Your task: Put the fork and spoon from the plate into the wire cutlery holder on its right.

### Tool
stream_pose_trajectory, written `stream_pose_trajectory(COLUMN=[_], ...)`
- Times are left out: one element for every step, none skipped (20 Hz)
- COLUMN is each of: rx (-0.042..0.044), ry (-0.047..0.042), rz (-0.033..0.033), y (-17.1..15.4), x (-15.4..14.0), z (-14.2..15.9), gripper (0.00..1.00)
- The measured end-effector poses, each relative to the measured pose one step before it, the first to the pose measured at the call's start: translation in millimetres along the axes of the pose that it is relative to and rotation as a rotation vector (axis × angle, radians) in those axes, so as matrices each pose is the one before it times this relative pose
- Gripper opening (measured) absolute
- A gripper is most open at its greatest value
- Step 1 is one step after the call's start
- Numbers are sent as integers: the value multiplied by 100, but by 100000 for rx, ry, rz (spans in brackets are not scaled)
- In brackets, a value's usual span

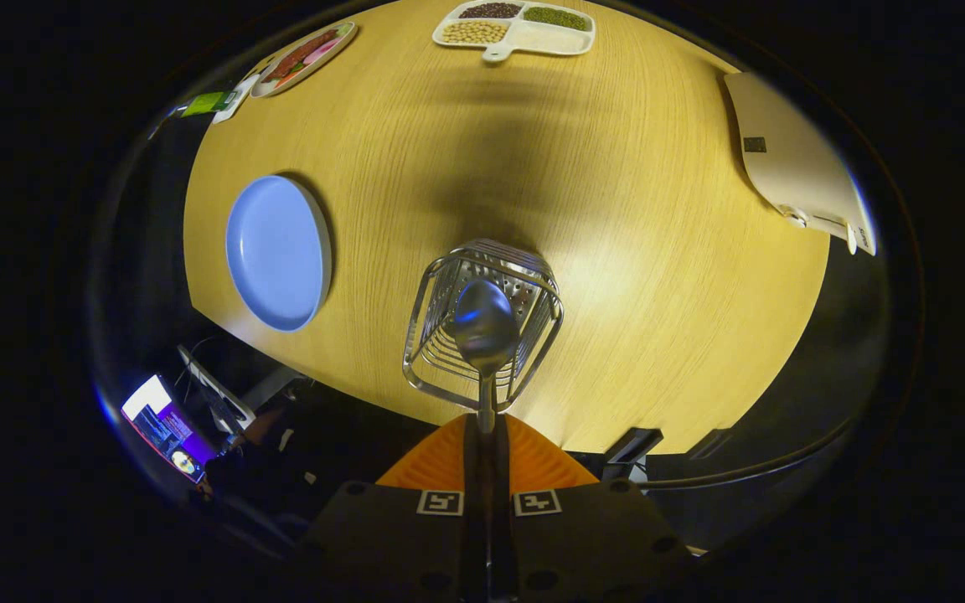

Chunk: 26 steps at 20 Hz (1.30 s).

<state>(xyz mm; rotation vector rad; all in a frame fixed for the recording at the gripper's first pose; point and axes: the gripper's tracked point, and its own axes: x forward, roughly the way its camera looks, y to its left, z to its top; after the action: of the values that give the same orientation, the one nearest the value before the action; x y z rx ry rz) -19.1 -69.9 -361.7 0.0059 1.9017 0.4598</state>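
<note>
My gripper is shut on the handle of a metal spoon. The spoon points away from the fingers, and its bowl hangs right over the open top of the wire cutlery holder. The holder stands on the wooden table, near its front edge, straight below me. To the holder's left lies the blue plate, which has nothing on it. I see no fork on the plate, and I cannot tell whether one is inside the holder.
At the far side of the table sit a white divided tray of beans and a plate of food. A white flat device lies at the right edge. A lit screen glows below the table's left edge.
</note>
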Motion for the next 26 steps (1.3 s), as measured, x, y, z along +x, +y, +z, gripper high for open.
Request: stream_pose_trajectory(rx=[-61, 185, 395, 779, 635, 212, -126, -393, -453, -855, -1231, -1412, -2103, -2259, -2533, -2079, -838, -94, 172, -534, -316, -494, -373, -525, -544, -520], ry=[73, -127, -708, -1093, -1136, -1103, -1680, -1910, -2299, -3007, -3627, -4032, -4810, -5018, -5364, -5773, -6181, -6305, -6853, -6246, -6311, -5978, -5619, -4882, -4662, -4494], rz=[270, 319, 371, 586, 1061, 922, 600, 498, 997, 1077, 677, 1185, 1083, 549, -388, -1025, -1618, -1134, -1068, -176, -953, 1, 18, 418, 958, 1016], y=[42, 115, 121, 178, 259, 144, 68, 22, 196, 178, 37, 164, 253, 102, -97, -110, -121, -65, 93, 205, -77, 206, 265, 302, 425, 387], x=[118, 171, 63, 94, 108, 123, -96, -128, -205, -292, -303, -395, -397, -342, -431, -688, -598, -625, -917, -858, -660, -837, -585, -661, -866, -801], z=[288, 322, 388, 593, 111, 172, 342, 202, 145, 243, 157, 220, 297, 211, 139, 214, 358, 522, 407, 538, 643, 578, 665, 543, 435, 595], gripper=[7, 8, 8, 10, 11, 11, 13, 14, 16, 16, 27, 31, 47, 58, 73, 88, 93, 94, 100, 100, 100, 100, 100, 99, 100, 100])
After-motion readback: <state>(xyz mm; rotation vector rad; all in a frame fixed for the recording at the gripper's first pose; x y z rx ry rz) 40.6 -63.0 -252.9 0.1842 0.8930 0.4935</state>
